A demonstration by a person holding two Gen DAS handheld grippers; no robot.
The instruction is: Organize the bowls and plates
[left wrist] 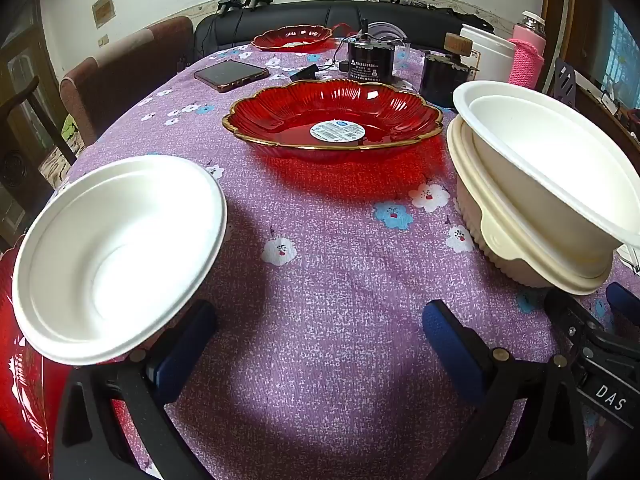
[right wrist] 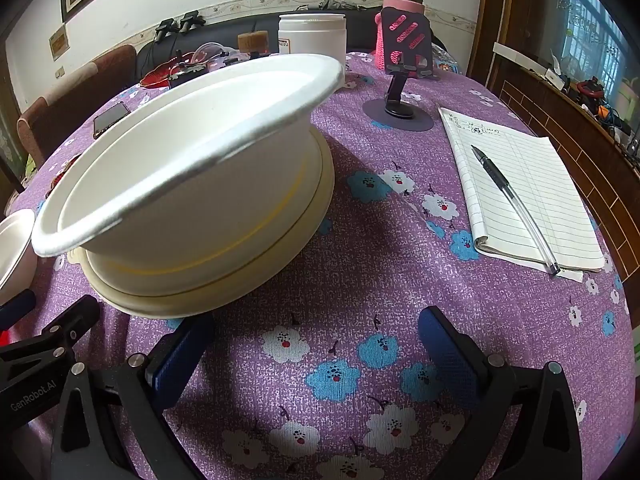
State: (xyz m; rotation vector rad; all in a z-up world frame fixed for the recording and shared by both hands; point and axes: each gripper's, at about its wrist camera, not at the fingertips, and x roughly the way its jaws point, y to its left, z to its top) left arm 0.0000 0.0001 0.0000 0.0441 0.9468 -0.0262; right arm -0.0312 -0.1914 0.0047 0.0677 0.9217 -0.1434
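Both grippers stood wide, nothing between the jaws; left gripper [left wrist: 320, 344] and right gripper [right wrist: 316, 352] both hung over bare purple tablecloth [left wrist: 320, 248], angled down.

Left view: loose white bowl [left wrist: 120, 256] at 9 o'clock, its near rim just above the left finger [left wrist: 188, 352]; it sat tilted, seemingly propped on a red plate [left wrist: 20, 380] at 8 o'clock; whether it touched the finger I couldn't tell. Second red plate [left wrist: 332, 120] at 12 o'clock with a sticker in it, third red plate [left wrist: 294, 38] further back. Bowl stack [left wrist: 540, 184] at 2 o'clock.

Right view: same stack at 10 o'clock; top white bowl [right wrist: 192, 152] sat crooked in the cream bowls [right wrist: 224, 280] below, not nested flush. Notepad [right wrist: 520, 192] and pen [right wrist: 516, 208] at 2 o'clock, well clear.

My read: step in hand was picking up the loose bowl and nesting it on the stack. To do it well: left jaws over the near rim, one finger inside, one outside; close gently, the thin wall probably flexes; lift clear of the red plate before moving across. Right gripper could square up the crooked top bowl first, else the new one would likely sit skewed or slide off. Plates to be stacked separately.
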